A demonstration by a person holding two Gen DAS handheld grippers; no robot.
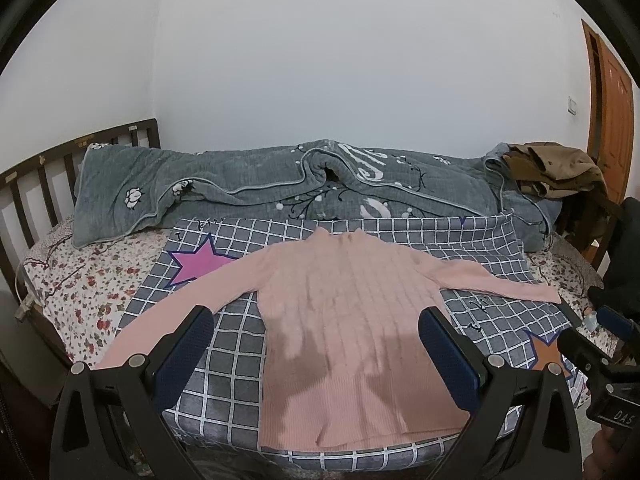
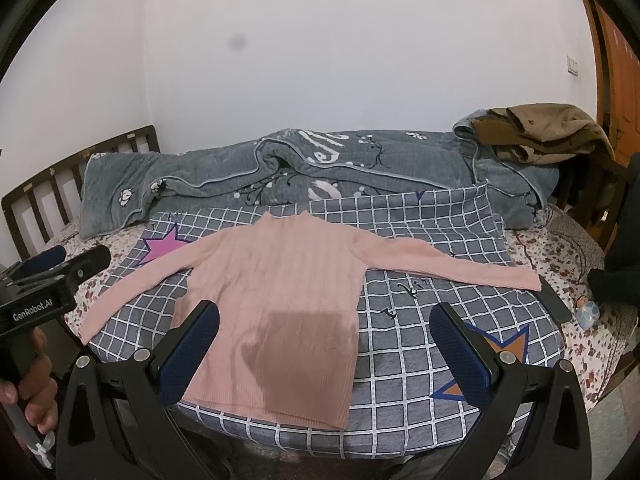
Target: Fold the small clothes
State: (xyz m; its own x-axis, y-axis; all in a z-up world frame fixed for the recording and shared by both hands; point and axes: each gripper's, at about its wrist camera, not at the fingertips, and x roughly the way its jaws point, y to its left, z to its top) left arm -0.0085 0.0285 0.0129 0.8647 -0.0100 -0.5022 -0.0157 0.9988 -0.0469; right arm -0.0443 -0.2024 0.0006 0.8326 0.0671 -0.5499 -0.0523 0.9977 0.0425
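Note:
A small pink ribbed sweater (image 1: 344, 320) (image 2: 280, 300) lies flat and face up on a grey checked cloth (image 1: 400, 228) (image 2: 420, 340), both sleeves spread out to the sides. My left gripper (image 1: 316, 336) hovers open above the sweater's lower body, nothing between its fingers. My right gripper (image 2: 324, 334) is open too, above the hem and right side of the sweater. The right gripper's body shows at the right edge of the left wrist view, and the left one, held by a hand (image 2: 36, 396), at the left edge of the right wrist view.
A crumpled grey quilt (image 1: 280, 188) (image 2: 300, 164) lies along the wall behind the cloth. Brown clothes (image 1: 556, 172) (image 2: 540, 132) are piled at the right. A dark wooden headboard (image 1: 44, 176) stands left. A floral sheet (image 1: 80, 276) covers the bed. An orange door (image 1: 608, 120) is far right.

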